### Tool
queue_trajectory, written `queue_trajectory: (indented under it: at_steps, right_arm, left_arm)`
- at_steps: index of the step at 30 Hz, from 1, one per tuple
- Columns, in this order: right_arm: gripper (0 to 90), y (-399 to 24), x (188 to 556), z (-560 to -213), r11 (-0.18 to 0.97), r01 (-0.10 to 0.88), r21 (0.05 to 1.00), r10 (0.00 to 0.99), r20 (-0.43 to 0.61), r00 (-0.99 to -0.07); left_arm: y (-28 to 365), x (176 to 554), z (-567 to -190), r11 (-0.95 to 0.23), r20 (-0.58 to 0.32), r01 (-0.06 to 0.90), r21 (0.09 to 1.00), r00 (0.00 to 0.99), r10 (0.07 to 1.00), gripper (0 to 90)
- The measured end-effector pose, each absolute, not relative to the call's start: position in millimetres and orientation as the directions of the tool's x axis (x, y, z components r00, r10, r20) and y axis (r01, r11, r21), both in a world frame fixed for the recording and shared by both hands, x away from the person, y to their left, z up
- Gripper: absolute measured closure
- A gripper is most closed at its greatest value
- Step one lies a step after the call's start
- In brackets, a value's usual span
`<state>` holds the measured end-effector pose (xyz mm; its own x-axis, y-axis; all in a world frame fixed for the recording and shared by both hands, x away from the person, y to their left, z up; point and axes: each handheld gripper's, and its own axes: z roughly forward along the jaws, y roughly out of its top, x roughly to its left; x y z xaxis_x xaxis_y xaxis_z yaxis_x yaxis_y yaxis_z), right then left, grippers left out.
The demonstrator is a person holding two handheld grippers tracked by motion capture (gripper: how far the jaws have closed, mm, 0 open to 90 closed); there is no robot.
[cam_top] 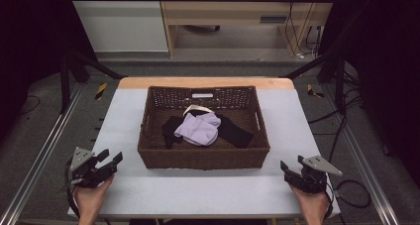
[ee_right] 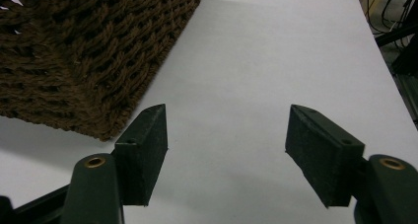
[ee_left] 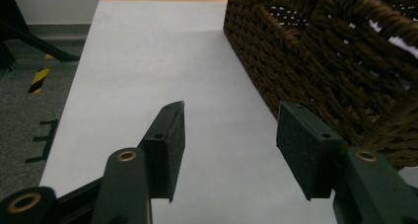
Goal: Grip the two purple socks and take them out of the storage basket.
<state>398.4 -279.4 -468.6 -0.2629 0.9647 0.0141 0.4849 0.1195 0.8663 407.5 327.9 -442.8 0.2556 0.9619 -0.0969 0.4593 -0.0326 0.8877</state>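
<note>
Nearest the camera, the left gripper point(cam_top: 111, 161) and the right gripper point(cam_top: 292, 166) rest on the front corners of the white surface point(cam_top: 198, 190), each with its fingers spread wide and nothing between them. In the left gripper view the fingers point(ee_left: 170, 140) frame bare surface, with the woven side of the brown wicker basket point(cam_top: 203, 158) just beside the right-hand one; in the right gripper view the basket's corner sits close to the left-hand finger point(ee_right: 145, 140).

Between the two hands the basket stands in the middle of the surface. Inside it a lilac sock point(cam_top: 198, 129) lies on top of black socks point(cam_top: 235, 132), with a cream strip point(cam_top: 198, 108) showing behind.

The likely risk is a finger catching the basket's rim or open weave on the way in and dragging the basket. A pinch on the lilac sock might also snag the black fabric beneath, since they overlap.
</note>
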Motion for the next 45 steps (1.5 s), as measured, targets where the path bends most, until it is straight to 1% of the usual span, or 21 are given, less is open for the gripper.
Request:
queue_trajectory:
  at_steps: [3,6,10,17,24,27,31,35,40,45]
  right_arm:
    - [32.3,-279,398,-468,0.125,0.486,0.865,0.963,0.012,-0.268]
    - [35.1,-279,398,-467,0.122,0.490,0.863,0.960,0.023,-0.280]
    - [36.5,-278,398,-467,0.125,0.489,0.863,0.960,0.020,-0.280]
    - [35.0,-277,398,-465,0.111,0.495,0.862,0.966,0.023,-0.257]
    - [36.0,-279,397,-463,0.107,0.490,0.865,0.970,0.017,-0.242]
    - [34.4,-279,397,-463,0.101,0.485,0.869,0.971,0.019,-0.237]
    - [34.2,-278,398,-461,0.096,0.483,0.870,0.973,0.021,-0.231]
    - [34.3,-278,398,-461,0.094,0.484,0.870,0.974,0.021,-0.226]
    - [36.1,-278,397,-460,0.096,0.478,0.873,0.973,0.020,-0.232]
    - [37.7,-277,398,-460,0.114,0.473,0.873,0.969,0.006,-0.246]
  left_arm:
    - [328,406,-440,-0.037,-0.088,0.454,0.890,0.251,0.964,42.8]
    - [328,404,-436,-0.025,-0.098,0.446,0.895,0.250,0.963,42.4]
    - [327,404,-431,-0.014,-0.114,0.443,0.897,0.262,0.958,41.8]
    - [326,400,-420,0.014,-0.141,0.419,0.908,0.275,0.951,40.9]
    - [321,400,-409,0.001,-0.128,0.398,0.917,0.291,0.948,39.7]
    - [318,400,-404,-0.010,-0.119,0.392,0.920,0.303,0.946,39.8]
    - [313,403,-398,-0.030,-0.103,0.388,0.921,0.317,0.943,39.7]
    - [313,404,-387,-0.027,-0.105,0.373,0.928,0.329,0.939,39.1]
    - [311,406,-373,-0.016,-0.109,0.345,0.938,0.341,0.934,38.5]
    - [301,411,-358,-0.034,-0.091,0.323,0.946,0.363,0.927,37.6]
